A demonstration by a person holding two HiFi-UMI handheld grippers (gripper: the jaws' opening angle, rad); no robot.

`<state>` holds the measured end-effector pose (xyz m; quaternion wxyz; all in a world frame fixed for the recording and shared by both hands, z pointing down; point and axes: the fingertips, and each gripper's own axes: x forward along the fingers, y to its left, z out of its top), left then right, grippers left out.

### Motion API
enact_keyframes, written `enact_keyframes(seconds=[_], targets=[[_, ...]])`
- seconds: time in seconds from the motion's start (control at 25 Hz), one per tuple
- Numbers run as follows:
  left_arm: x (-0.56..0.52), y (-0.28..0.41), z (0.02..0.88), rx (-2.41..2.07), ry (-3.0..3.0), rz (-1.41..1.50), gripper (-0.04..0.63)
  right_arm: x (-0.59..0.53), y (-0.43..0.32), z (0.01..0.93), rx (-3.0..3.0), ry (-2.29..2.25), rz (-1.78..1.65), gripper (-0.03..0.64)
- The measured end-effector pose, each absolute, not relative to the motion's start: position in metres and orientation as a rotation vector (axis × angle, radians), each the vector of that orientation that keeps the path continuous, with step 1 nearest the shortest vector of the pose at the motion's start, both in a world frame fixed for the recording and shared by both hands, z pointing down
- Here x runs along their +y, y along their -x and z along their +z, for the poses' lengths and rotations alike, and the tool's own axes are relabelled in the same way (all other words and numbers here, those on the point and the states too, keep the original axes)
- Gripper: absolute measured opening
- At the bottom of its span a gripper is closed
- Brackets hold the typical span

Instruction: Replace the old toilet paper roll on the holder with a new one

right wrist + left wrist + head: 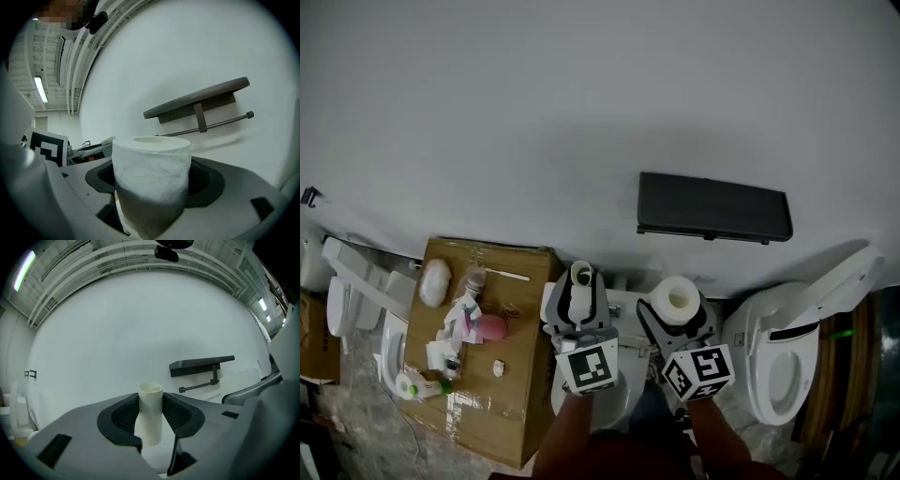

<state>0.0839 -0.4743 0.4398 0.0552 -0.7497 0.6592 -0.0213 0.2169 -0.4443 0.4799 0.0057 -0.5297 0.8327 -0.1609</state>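
Note:
An empty cardboard tube (581, 275) stands upright between the jaws of my left gripper (581, 289), which is shut on it. In the left gripper view the tube (150, 408) is pinched between the black pads (123, 414). My right gripper (680, 307) is shut on a full white toilet paper roll (680, 297), also upright; that roll (152, 178) fills the right gripper view. The black wall holder (713, 207) hangs ahead and up to the right, and its bar (211, 125) under the shelf (197, 97) is bare. Both grippers are short of the holder.
A cardboard box (530, 328) at the left carries several small items, among them a pink one (490, 327) and a white bottle (417, 384). A white toilet with its lid up (787, 356) stands at the right. More white toilets (356, 291) stand at the far left.

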Motion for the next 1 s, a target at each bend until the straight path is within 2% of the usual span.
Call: enact_keyframes(seconds=[0.16,0.6,1.0], targets=[[-0.466,-0.081,0.436,2.054,2.275,0.014,0.170,-0.454,-0.208,0.489,2.588,1.595,-0.606,0.407],[-0.452,-0.049,0.435,2.145,2.177,-0.038,0.170,-0.516,-0.165,0.507,2.256,1.251,-1.131,0.407],[-0.448,-0.033,0.448,2.201,2.156,-0.106,0.170,-0.565,-0.150,0.487,1.950,1.090,-1.256,0.407]])
